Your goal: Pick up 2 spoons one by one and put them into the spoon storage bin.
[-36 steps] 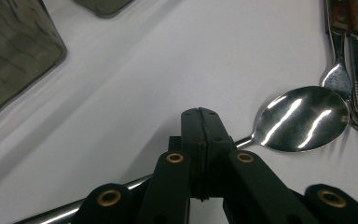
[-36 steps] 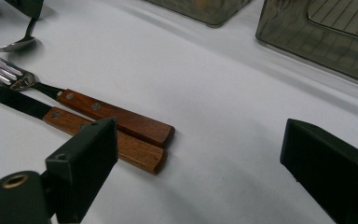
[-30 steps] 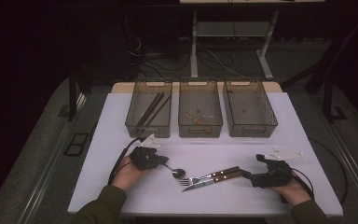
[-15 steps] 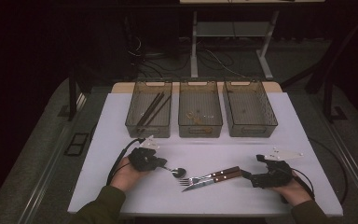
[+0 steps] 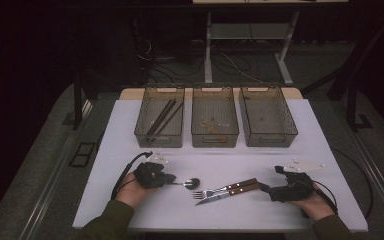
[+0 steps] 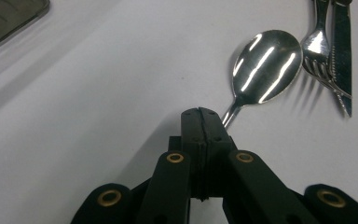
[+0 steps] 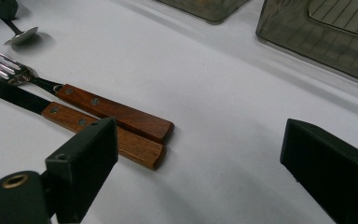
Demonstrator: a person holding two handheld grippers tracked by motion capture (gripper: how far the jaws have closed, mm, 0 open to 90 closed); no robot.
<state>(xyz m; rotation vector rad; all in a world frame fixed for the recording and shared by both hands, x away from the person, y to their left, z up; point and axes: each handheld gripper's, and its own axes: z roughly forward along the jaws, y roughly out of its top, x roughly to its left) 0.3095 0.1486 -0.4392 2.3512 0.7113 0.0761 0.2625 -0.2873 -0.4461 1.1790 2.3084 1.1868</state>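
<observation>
Left gripper [image 6: 200,112]: jaws pressed fully together, clamped on the thin handle of the shiny steel spoon [image 6: 265,67]. Bowl faces up, just beside the tines of the wooden-handled steel fork [image 6: 318,46]. In the high view the spoon [image 5: 190,183] lies on the white table [image 5: 310,130], left of the fork [image 5: 224,189] and well short of the three smoked clear plastic bins; the left bin [image 5: 148,131] already holds dark sticks, probably chopsticks, though the view is too dim to be sure.

Right gripper [image 7: 200,158]: jaws wide apart, holding nothing, just right of the fork's wooden grip and the wood-handled knife [image 7: 100,133] lying against it.

Step in hand, as judged: lifting the spoon for sorting.
- Grip sits far back on the handle, so the bowl end will sag; lift slowly and keep it level.
- Raise straight up, away from the fork's tines, before travelling.
- Right gripper should wait clear of the fork until the spoon is away.
</observation>
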